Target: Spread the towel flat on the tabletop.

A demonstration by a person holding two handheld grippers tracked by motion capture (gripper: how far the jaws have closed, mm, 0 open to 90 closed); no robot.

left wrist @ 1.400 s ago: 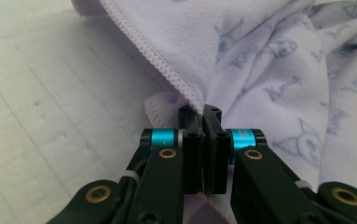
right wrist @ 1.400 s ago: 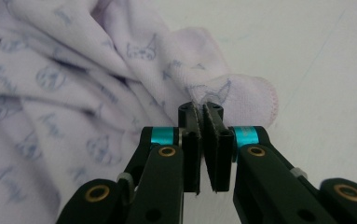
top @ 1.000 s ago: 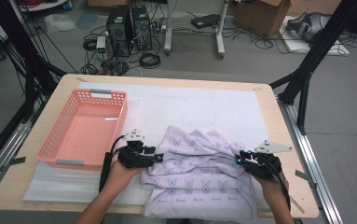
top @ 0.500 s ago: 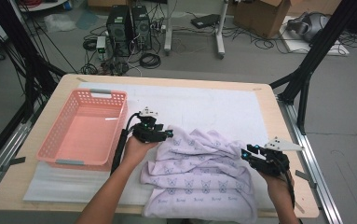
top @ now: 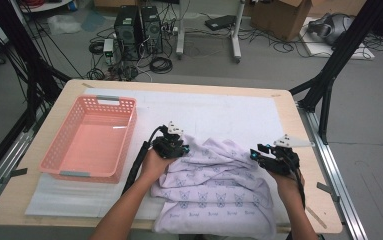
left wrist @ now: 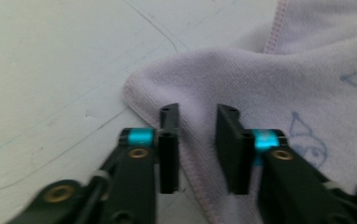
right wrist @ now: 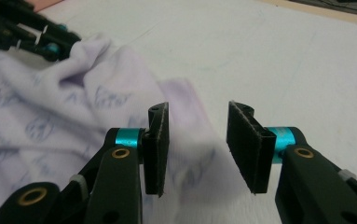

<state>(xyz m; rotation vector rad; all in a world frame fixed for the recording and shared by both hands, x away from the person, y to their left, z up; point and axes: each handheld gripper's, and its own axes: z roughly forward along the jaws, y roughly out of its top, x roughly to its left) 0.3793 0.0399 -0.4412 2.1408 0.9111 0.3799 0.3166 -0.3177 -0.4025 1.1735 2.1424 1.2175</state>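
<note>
At centre frame, the left gripper [top: 181, 148] is closing its jaws over the lilac printed towel's [top: 219, 185] edge, gap remaining; right gripper [top: 260, 152] is opening, pads clear of cloth.

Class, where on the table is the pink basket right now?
In the high view the pink basket sits on the table's left side, left of the lilac towel, beside the left gripper.

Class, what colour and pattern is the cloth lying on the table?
The cloth is pale lilac with small blue printed outline figures, seen best in the high view.
</note>
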